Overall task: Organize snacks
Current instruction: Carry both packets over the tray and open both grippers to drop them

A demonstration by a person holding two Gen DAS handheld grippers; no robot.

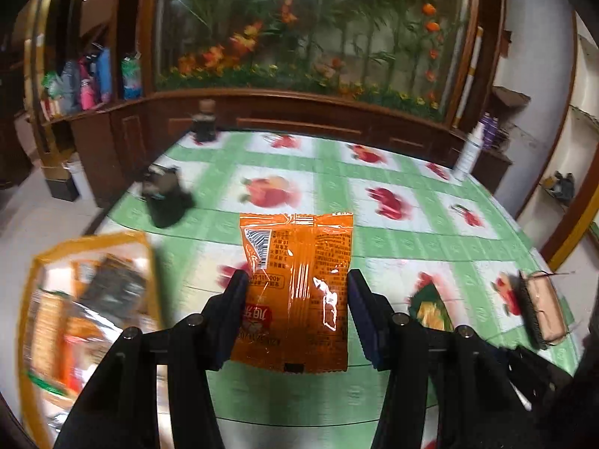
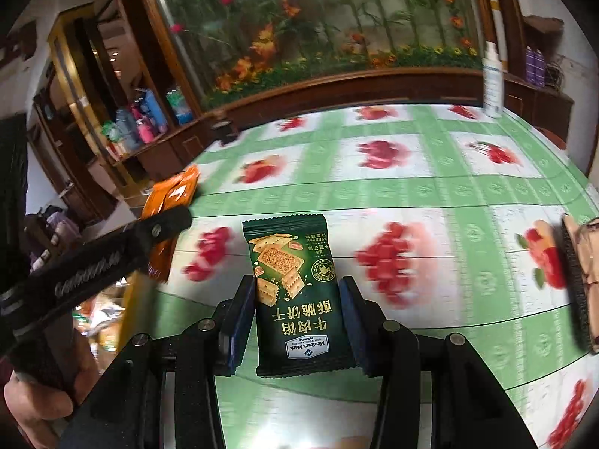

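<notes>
My left gripper [image 1: 297, 284] is shut on an orange snack packet [image 1: 295, 292] and holds it above the table. A yellow-rimmed clear bag of snacks [image 1: 86, 321] lies at the lower left. My right gripper [image 2: 297, 292] is shut on a dark green cracker packet [image 2: 295, 292], held above the table. In the right wrist view the left gripper's body [image 2: 93, 258] and its orange packet [image 2: 172, 205] show at the left, over the snack bag [image 2: 108, 318]. The green packet also shows in the left wrist view [image 1: 430, 307].
The table has a green checked cloth with fruit prints [image 1: 374, 247]. A brush [image 1: 539, 307] lies at the right edge and shows in the right wrist view [image 2: 576, 280]. A black object [image 1: 166, 194], a dark jar [image 1: 204, 119] and a white bottle [image 2: 492, 78] stand farther back.
</notes>
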